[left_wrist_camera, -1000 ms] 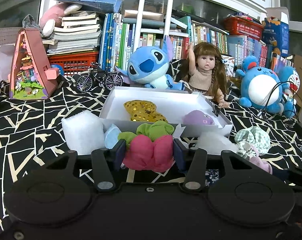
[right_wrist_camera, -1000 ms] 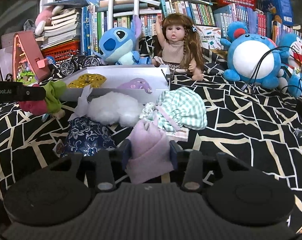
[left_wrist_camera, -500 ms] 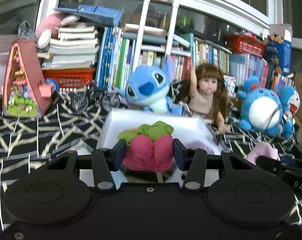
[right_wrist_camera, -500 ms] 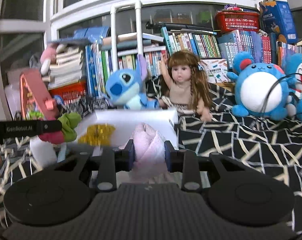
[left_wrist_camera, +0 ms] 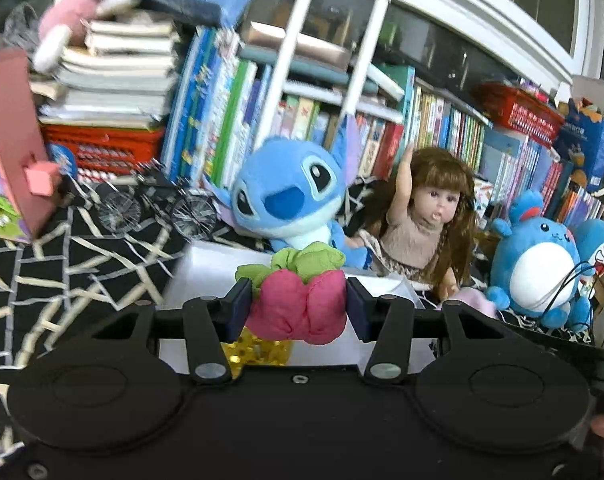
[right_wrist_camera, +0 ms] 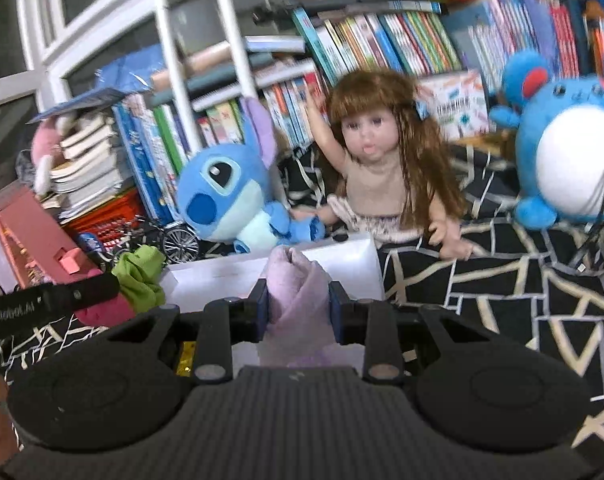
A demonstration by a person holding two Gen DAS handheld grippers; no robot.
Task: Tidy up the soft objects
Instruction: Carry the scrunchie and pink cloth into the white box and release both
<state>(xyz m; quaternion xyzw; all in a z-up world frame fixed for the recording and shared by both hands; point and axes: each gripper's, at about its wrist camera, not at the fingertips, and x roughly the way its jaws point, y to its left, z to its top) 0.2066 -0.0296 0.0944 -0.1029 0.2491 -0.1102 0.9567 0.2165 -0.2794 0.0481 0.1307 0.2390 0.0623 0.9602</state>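
While your left gripper (left_wrist_camera: 298, 307) clamps the pink-and-green plush flower (left_wrist_camera: 298, 300) and your right gripper (right_wrist_camera: 298, 312) pinches the lilac cloth (right_wrist_camera: 296, 292), both above the white box (right_wrist_camera: 341, 258), lower each well inside before letting go.

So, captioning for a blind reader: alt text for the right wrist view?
The right claw grips a lilac soft cloth over a white box. Behind sit a blue plush, a doll and books.
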